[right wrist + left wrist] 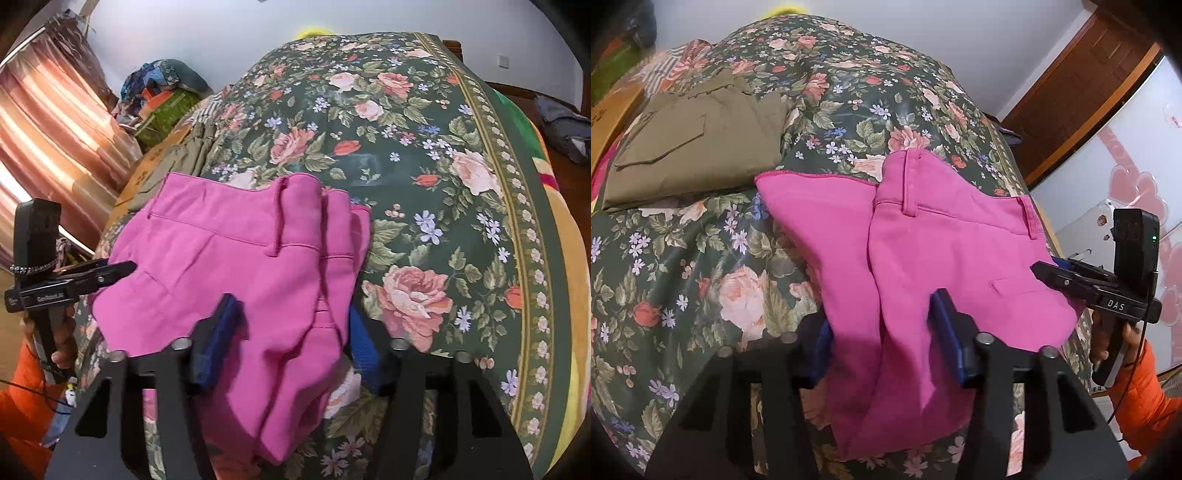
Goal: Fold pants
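Pink pants (945,240) lie partly folded on the flowered bedspread (701,277); they also show in the right wrist view (221,251). My left gripper (882,339) stands open, its blue pads on either side of a bunch of the pink cloth at the near edge. My right gripper (291,343) is also open around a fold of the pants. Each gripper shows from the side in the other view, the right one (1071,280) at the pants' right edge, the left one (107,273) at their left edge.
Folded olive pants (694,147) lie at the far left of the bed. The bedspread (443,184) stretches on to the right. A wooden door (1082,88) and a white cabinet stand right of the bed; curtains (55,129) and a clothes pile hang left.
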A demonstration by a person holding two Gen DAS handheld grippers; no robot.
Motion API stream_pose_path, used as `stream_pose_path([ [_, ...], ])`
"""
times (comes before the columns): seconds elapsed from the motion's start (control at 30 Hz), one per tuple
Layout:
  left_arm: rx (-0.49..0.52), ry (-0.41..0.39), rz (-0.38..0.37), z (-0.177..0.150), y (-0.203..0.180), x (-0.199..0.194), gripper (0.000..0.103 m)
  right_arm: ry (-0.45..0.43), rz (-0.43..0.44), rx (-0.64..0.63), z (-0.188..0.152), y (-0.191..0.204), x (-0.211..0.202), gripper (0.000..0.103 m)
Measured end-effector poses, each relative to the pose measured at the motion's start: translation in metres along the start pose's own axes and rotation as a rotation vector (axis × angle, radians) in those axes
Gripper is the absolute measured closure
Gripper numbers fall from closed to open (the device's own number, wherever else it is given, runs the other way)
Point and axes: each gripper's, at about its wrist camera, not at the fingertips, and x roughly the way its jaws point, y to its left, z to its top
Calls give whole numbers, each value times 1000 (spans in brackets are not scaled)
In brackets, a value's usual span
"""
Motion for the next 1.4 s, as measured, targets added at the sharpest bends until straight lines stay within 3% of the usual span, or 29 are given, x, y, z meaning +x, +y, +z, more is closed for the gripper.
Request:
stream_pose_path([
  [0.2, 44, -23, 16, 4, -13, -10, 75, -52, -49, -24, 4, 6, -8, 80],
  [0.37, 82, -61, 21, 10, -24, -24, 84, -105, -80, -75, 12, 19, -21, 90],
  [0.9, 105, -269, 57, 56, -8, -98, 86, -256, -53, -218, 68, 77, -48, 91],
  [1.2, 81, -376, 118, 96, 41, -133, 86, -318, -24, -330, 123, 125, -27, 91],
  [1.4, 41, -402, 144, 120, 90, -138, 86, -325, 0, -368, 155, 152, 8, 91],
])
